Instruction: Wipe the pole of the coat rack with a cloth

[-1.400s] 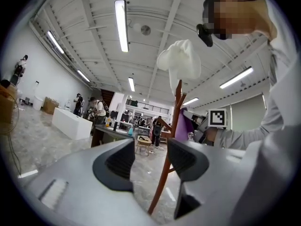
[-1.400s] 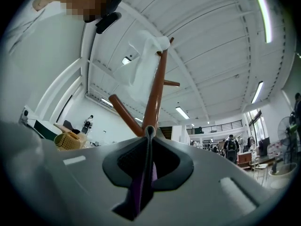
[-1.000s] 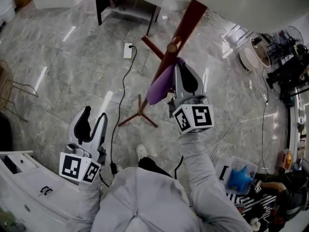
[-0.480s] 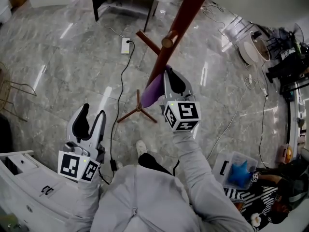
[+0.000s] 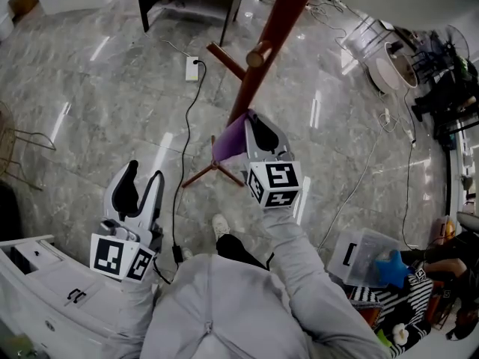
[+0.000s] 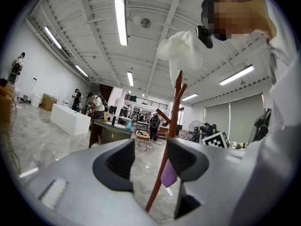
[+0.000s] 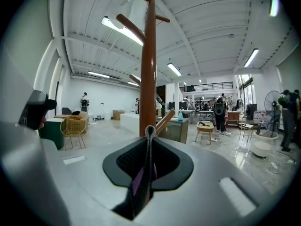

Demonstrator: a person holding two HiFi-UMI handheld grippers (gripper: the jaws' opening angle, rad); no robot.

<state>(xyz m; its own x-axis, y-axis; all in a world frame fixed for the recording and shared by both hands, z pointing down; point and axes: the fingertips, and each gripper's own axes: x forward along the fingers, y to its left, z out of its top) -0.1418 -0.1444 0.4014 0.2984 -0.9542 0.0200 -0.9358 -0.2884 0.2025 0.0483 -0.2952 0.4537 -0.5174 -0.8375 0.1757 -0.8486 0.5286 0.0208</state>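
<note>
The brown wooden coat rack pole [image 5: 268,45] rises from its feet [image 5: 214,169] on the marble floor toward the camera, with side pegs [image 5: 224,58]. My right gripper [image 5: 245,129] is shut on a purple cloth [image 5: 227,139] that is pressed against the lower part of the pole. In the right gripper view the pole [image 7: 150,60] stands straight ahead of the shut jaws, and a strip of the cloth [image 7: 137,183] shows between them. My left gripper [image 5: 142,191] hangs open and empty at lower left, away from the rack. The left gripper view shows the pole [image 6: 165,164] and cloth [image 6: 169,173] beyond its open jaws.
A cable and power strip [image 5: 192,67] lie on the floor left of the rack. A dark desk [image 5: 187,2] stands at the back, white furniture [image 5: 30,275] at lower left, a wire chair [image 5: 19,137] at far left. A plastic bin [image 5: 364,254] and clutter sit at right.
My right gripper has slid the purple cloth down the pole toward its base. The left gripper has stayed where it was.
</note>
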